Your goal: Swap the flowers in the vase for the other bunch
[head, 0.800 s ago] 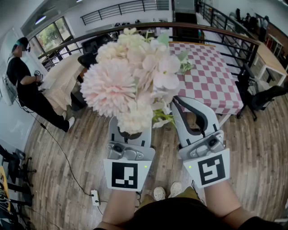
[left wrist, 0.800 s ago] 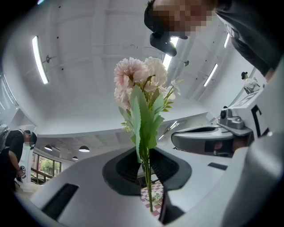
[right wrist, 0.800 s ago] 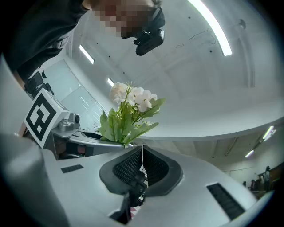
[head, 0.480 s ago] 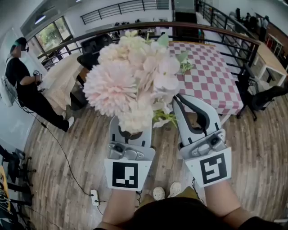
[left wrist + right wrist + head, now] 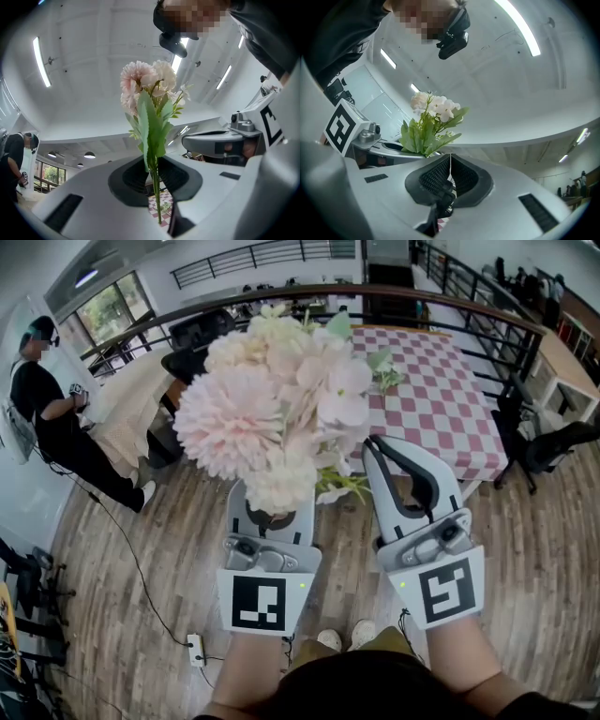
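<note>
**Pink-and-cream flower bunch [image 5: 272,409] held up in the left claw [image 5: 153,162], out over the wooden floor [image 5: 141,615] and short of the worktop.**

Far left, a person in black [image 5: 45,413] stands by the wall, and a power strip [image 5: 197,650] lies on the floor nearer in. The left claw is clenched on the bunch's green stems [image 5: 155,187]. The blooms stand upright above it and hide its tips in the head view. Just beside it, the right claw [image 5: 450,158] is raised at a like tilt, its jaws pressed together with nothing between them and its tip close under the bunch's lower leaves. Behind both, a worktop with a red-and-white check cloth [image 5: 441,409] stands against the railing [image 5: 487,320]. At far right is a dark office chair [image 5: 553,442].
</note>
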A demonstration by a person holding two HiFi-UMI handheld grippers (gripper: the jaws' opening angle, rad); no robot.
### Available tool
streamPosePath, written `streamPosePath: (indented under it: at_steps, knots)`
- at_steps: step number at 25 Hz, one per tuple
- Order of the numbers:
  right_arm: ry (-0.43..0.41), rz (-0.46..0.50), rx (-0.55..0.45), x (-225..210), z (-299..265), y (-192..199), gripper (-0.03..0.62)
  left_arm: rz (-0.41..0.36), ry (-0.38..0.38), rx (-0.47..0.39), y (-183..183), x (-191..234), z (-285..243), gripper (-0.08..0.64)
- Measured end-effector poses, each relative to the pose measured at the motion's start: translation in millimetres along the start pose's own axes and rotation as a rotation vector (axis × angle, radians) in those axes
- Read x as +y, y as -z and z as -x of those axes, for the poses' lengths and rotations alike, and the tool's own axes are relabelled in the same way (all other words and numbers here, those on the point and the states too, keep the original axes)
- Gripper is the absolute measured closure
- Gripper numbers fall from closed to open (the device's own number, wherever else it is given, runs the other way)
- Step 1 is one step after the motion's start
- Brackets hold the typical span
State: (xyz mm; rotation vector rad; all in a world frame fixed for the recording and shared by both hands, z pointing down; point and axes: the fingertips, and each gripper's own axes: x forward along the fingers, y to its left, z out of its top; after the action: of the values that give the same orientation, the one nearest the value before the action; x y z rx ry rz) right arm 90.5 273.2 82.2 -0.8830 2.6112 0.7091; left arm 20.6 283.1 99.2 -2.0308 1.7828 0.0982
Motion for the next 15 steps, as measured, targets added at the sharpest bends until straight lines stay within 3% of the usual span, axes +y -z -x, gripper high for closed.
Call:
streamPosePath:
  at_steps: [15]
  knots:
    - [-0.02, -0.014, -0.023, -15.6, 30.2, 4.3, 0.558, -0.026, -0.021, -0.008, -2.3, -33.6, -3.5, 0.495]
